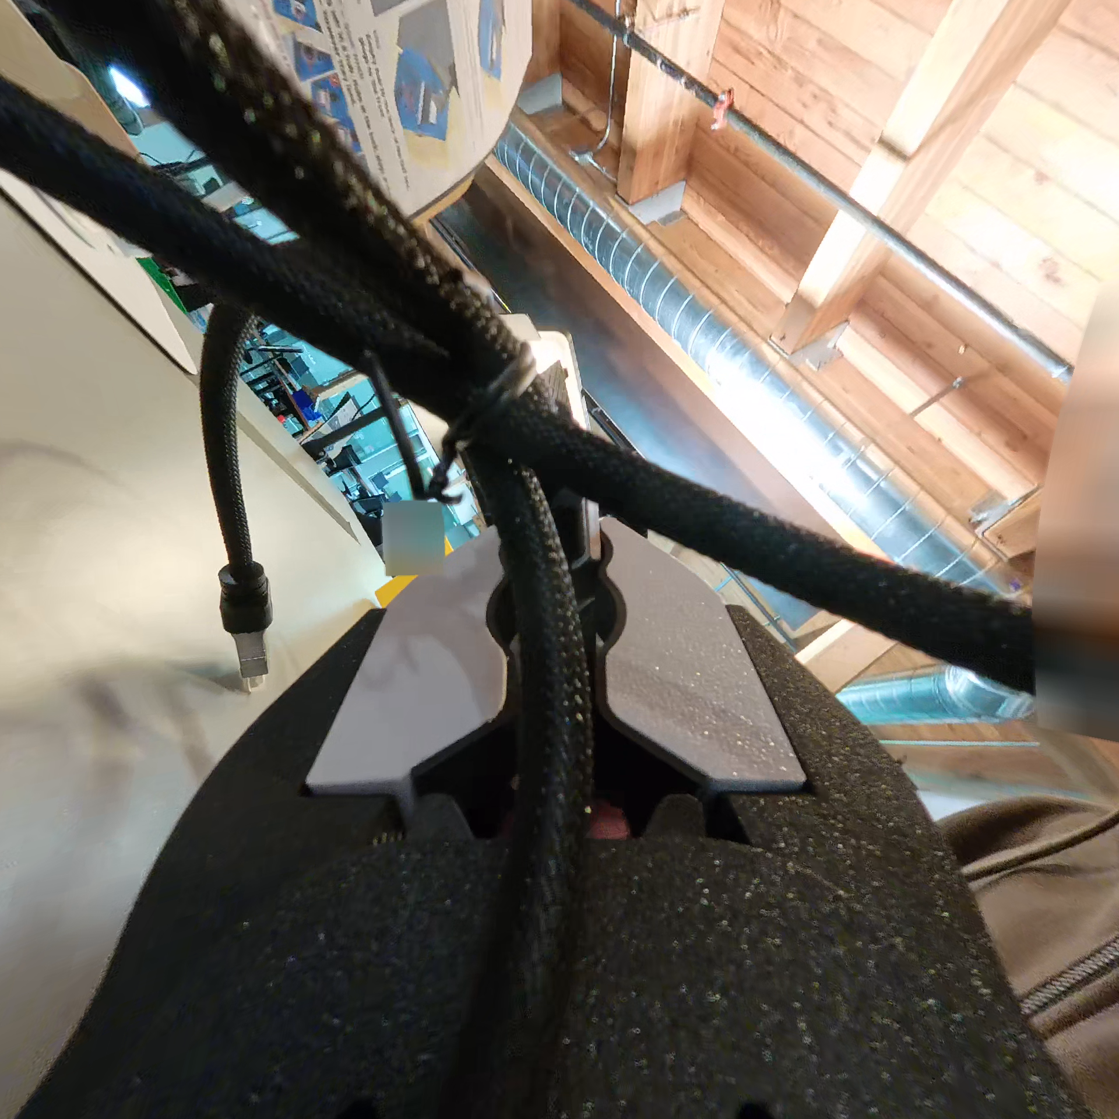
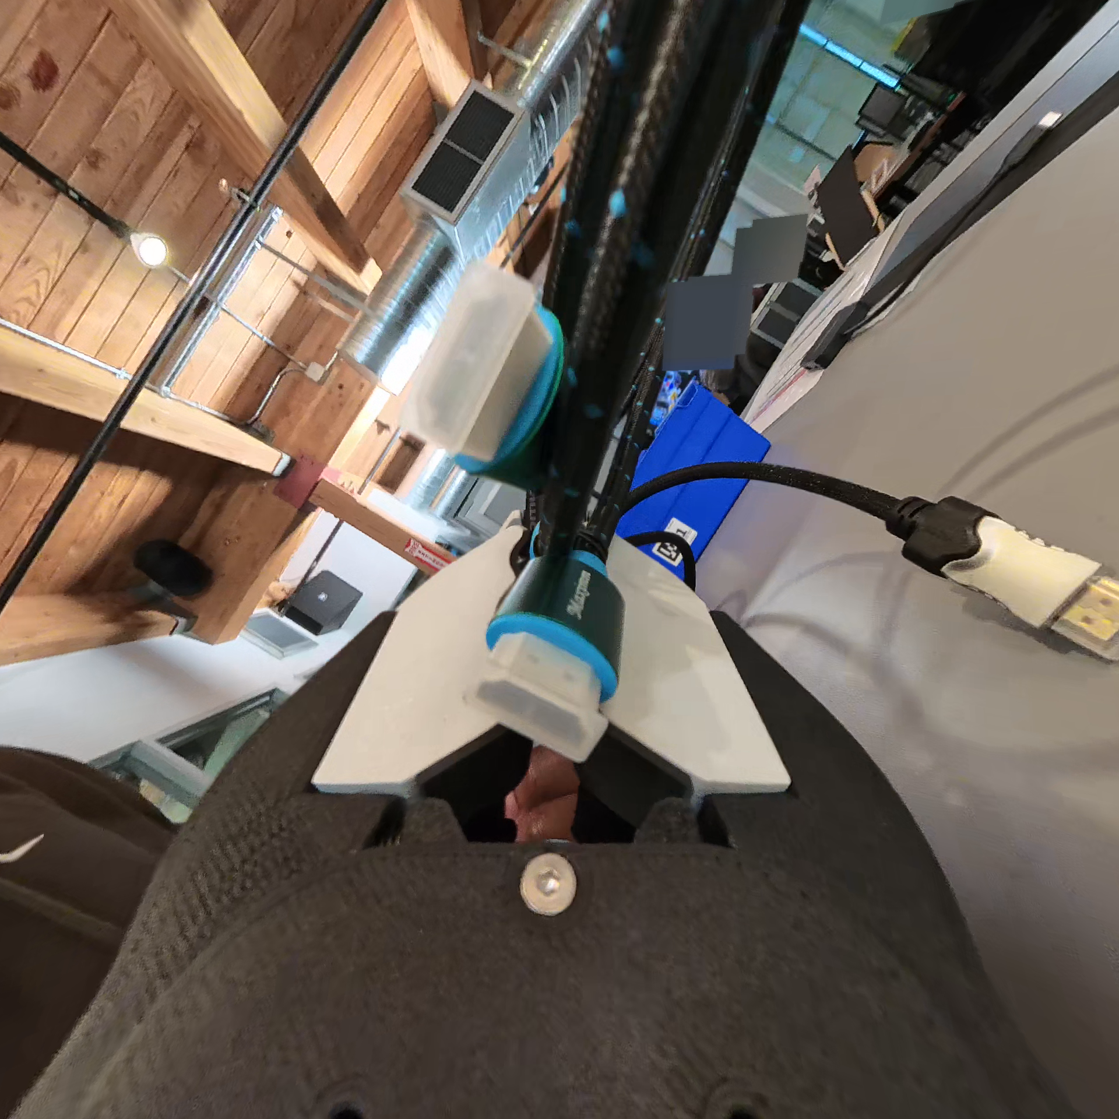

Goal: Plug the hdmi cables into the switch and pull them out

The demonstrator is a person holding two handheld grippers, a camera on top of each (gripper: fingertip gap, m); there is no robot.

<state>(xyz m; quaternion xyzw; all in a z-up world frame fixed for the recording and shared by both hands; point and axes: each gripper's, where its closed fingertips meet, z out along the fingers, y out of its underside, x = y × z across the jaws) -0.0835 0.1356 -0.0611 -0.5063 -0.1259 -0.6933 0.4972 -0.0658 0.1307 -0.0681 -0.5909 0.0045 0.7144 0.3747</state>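
Wooden ceiling beams (image 1: 848, 242) and a metal duct (image 1: 696, 315) fill the background. The left hand-held gripper (image 1: 554, 581) clamps a black braided cable (image 1: 545, 696) running near to far between its fingers. The right hand-held gripper (image 2: 566, 545) grips a cable bundle (image 2: 581, 502), a blue-ringed plug (image 2: 554, 642) lying just nearer.

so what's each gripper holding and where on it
Left gripper clamps a black braided cable along its length. Right gripper clamps cables just behind the blue-ringed plug.

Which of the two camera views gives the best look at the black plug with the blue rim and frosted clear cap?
The right wrist view: the black blue-rimmed plug with frosted cap lies close and sharp over the right gripper, whose fingers pinch its blue-flecked cable. The left wrist view shows only black braided cables, no such plug.
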